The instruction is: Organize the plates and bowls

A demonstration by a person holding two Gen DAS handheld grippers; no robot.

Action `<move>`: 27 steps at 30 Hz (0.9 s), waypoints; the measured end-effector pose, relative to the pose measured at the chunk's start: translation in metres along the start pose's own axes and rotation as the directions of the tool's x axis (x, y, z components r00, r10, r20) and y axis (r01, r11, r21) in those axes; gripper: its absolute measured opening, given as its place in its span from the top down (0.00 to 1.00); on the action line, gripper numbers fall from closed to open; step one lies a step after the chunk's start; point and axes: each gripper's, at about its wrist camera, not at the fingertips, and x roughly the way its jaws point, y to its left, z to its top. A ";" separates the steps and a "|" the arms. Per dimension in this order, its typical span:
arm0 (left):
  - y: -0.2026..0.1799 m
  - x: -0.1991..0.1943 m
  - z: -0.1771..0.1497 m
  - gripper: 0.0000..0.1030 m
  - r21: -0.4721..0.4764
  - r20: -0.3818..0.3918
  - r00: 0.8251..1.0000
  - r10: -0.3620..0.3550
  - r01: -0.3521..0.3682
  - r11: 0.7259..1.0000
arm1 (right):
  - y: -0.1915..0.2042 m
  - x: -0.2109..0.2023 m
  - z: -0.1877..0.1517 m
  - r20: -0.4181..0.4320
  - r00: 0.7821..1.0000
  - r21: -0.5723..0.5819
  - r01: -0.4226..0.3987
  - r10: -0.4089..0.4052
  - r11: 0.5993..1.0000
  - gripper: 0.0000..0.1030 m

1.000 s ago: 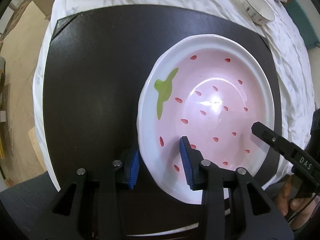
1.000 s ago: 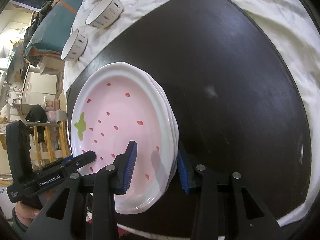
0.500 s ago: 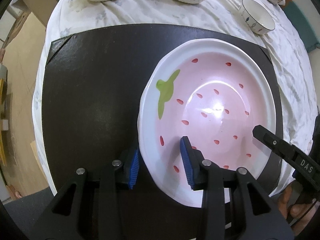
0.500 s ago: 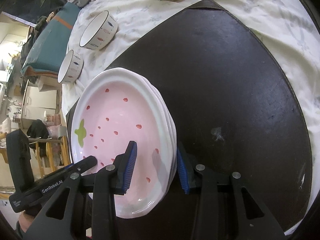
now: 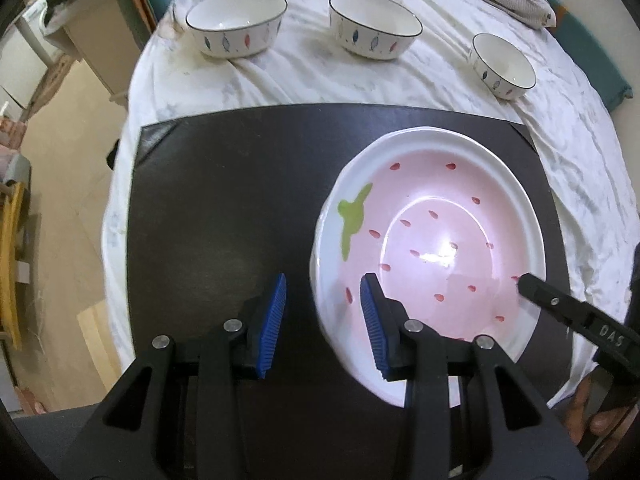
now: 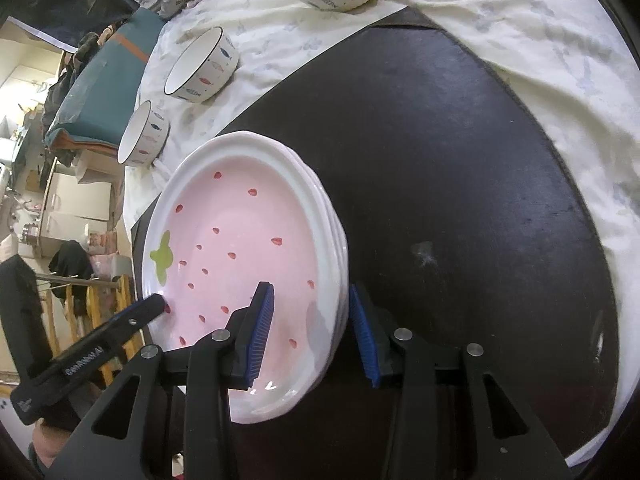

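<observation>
Left tool [image 5: 322, 322]: blue pads partly spread, straddling the near-left rim of the plate stack [image 5: 436, 216]. The right pad lies over the pink inner face; the left pad stands off the outer edge with dark mat showing between. No firm pinch is evident; contact on the inner pad cannot be confirmed.

Right tool [image 6: 312, 330]: pads partly spread across the opposite rim of the same plate stack [image 6: 240, 248]. The left pad hangs over the pink face, the right pad sits just beside the stacked white edges. Whether either pad presses the rim cannot be told.

Each tool's fingertip shows in the other's view, resting at the plate's edge.

The stack, pink with red seed marks and a green leaf, several plates deep, lies on the dark mat [image 5: 224, 200], towards its right side in the left view. The mat covers a white cloth [image 5: 304, 80] on the bench.

Three white bowls with fish patterns stand on the cloth beyond the mat: left bowl [image 5: 236, 28], middle bowl [image 5: 374, 24], small bowl [image 5: 502, 65], well apart from both tools.
</observation>
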 end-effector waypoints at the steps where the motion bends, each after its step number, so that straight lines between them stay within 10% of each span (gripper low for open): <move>1: -0.001 -0.002 -0.001 0.66 0.007 0.001 1.000 0.001 -0.001 1.000 | -0.001 -0.002 0.000 0.008 1.000 0.000 0.002 -0.002 1.000 0.59; 5: -0.002 -0.010 -0.004 0.66 0.015 -0.011 0.997 -0.081 0.082 0.997 | 0.002 -0.018 -0.004 0.066 0.998 -0.020 0.009 -0.008 1.000 0.58; 14: -0.005 -0.043 -0.008 0.65 0.024 0.100 0.995 -0.010 0.008 1.000 | 0.020 -0.067 -0.021 0.187 0.982 -0.113 0.017 0.004 0.993 0.58; 20: 0.001 -0.078 -0.010 0.15 -0.004 0.228 0.973 -0.039 0.041 0.999 | 0.027 -0.114 -0.033 0.254 0.967 -0.093 0.028 -0.003 0.995 0.31; 27: 0.018 -0.092 -0.007 0.11 -0.053 0.271 0.962 -0.040 0.057 0.997 | 0.045 -0.145 -0.022 0.284 0.958 -0.085 -0.024 0.048 0.996 0.12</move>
